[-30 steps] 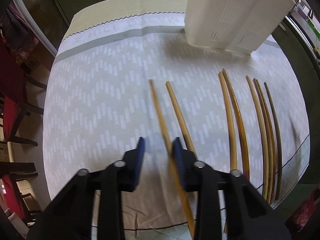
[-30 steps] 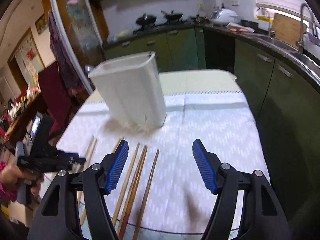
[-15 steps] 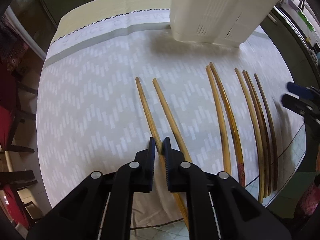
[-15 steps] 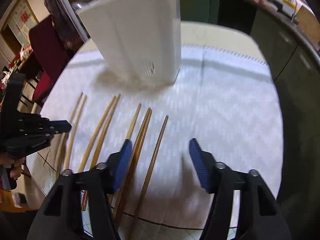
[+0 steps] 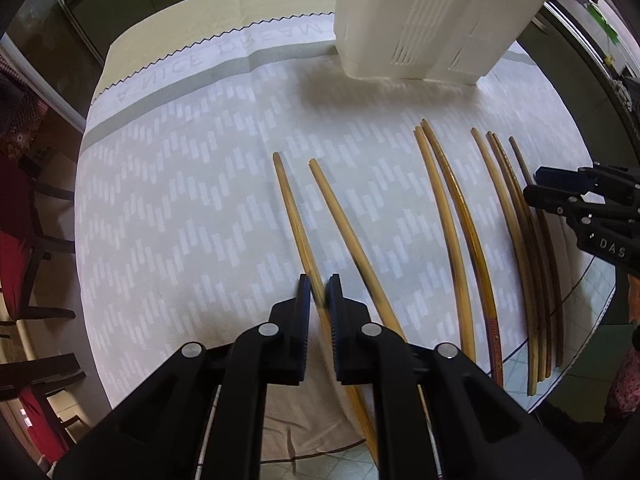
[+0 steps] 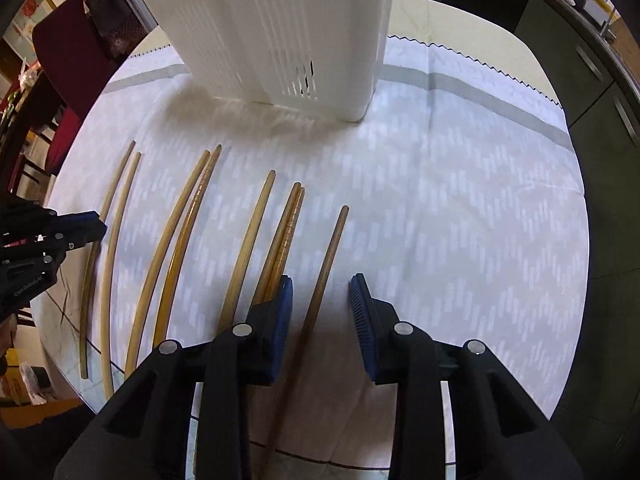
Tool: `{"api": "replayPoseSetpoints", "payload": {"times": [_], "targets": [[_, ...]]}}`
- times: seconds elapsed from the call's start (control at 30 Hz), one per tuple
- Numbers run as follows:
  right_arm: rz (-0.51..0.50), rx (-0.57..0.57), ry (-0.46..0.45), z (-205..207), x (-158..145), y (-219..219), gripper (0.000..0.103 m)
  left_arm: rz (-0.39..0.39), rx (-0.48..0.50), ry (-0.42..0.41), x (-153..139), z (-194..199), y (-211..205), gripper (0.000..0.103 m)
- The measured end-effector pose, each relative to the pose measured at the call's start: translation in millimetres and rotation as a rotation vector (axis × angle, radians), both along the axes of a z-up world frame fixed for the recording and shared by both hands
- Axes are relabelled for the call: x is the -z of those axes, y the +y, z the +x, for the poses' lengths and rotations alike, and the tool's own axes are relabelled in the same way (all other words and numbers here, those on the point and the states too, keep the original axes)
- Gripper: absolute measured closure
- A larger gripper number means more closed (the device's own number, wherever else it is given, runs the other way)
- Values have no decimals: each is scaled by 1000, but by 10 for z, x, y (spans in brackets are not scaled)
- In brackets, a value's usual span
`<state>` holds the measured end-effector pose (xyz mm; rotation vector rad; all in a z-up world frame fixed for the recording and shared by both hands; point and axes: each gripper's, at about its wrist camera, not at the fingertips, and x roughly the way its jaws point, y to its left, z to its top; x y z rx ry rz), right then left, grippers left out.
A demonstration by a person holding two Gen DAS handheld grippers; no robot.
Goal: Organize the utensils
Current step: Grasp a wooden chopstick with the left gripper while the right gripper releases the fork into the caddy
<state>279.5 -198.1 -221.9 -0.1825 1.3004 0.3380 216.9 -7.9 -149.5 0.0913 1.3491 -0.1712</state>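
Barely started — left gripper [image 5: 319, 294] pinches the leftmost chopstick [image 5: 294, 216], right gripper [image 6: 320, 312] spread over the rightmost chopstick [image 6: 326, 264] — none binned yet, as far as I can see.

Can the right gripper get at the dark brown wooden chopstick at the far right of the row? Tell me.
Probably yes. The right gripper is open, its blue pads either side of the dark brown wooden chopstick, with nothing between them.
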Motion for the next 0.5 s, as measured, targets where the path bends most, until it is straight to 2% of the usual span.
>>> {"api": "replayPoseSetpoints", "payload": {"times": [0.17,0.23,0.3,0.37,0.5], "targets": [[-40,-2,-24,-32,42,102,75,24,-2,-3,0,13,-64,93],[-38,-5,-22,-51,41,131,83,29,-8,-4,-2,33,-79,93],[-36,-8,-20,-84,48,186,88,30,-16,-3,1,39,-108,93],[-25,-3,-8,-65,63,188,95,25,-21,-1,0,38,-112,93],[62,32,17,17,38,84,97,-4,-28,-15,4,48,-44,95]]}}
